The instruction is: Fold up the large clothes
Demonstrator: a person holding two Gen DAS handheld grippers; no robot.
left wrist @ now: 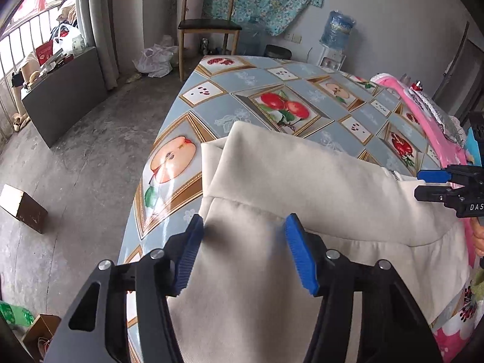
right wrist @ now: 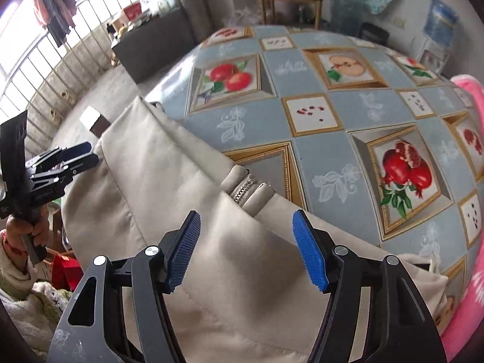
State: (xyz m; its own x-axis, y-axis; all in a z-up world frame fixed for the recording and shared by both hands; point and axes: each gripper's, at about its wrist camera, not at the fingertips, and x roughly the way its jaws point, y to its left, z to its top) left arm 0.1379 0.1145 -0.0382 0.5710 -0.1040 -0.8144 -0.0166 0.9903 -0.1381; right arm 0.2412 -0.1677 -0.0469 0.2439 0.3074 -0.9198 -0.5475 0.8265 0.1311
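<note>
I see a cream jacket (left wrist: 272, 181) lying folded across the near part of the worktop (left wrist: 230, 115), which is covered in an oilcloth printed with framed fruit pictures. Its zipper (right wrist: 246, 189) shows at the far folded edge in the right wrist view, partly tucked under a fold of fabric.

My left gripper (left wrist: 243, 236) hangs over the jacket's left portion, angled downward. Its blue fingers (left wrist: 298, 251) stand apart with only flat fabric below them; nothing is pinched between the pads. In the right wrist view that same gripper appears at the far left, over the jacket's left edge, with a hand (right wrist: 21, 230) around its handle.

My right gripper (right wrist: 246, 233) hangs over the jacket's right portion, just short of the zipper. Its fingers (right wrist: 307, 251) are likewise spread, and the cloth under them lies loose and ungripped. From the left wrist view it sits at the right edge of the frame, above the jacket's right end, beside a pink fabric item (left wrist: 435, 127) that I think is a blanket, though the lens distortion makes it hard to be sure.

Beyond the worktop stand a wooden chair (left wrist: 208, 27) and a water dispenser bottle (left wrist: 337, 28) against the far wall. A small wooden box (left wrist: 22, 207) sits on the concrete floor to the left.
</note>
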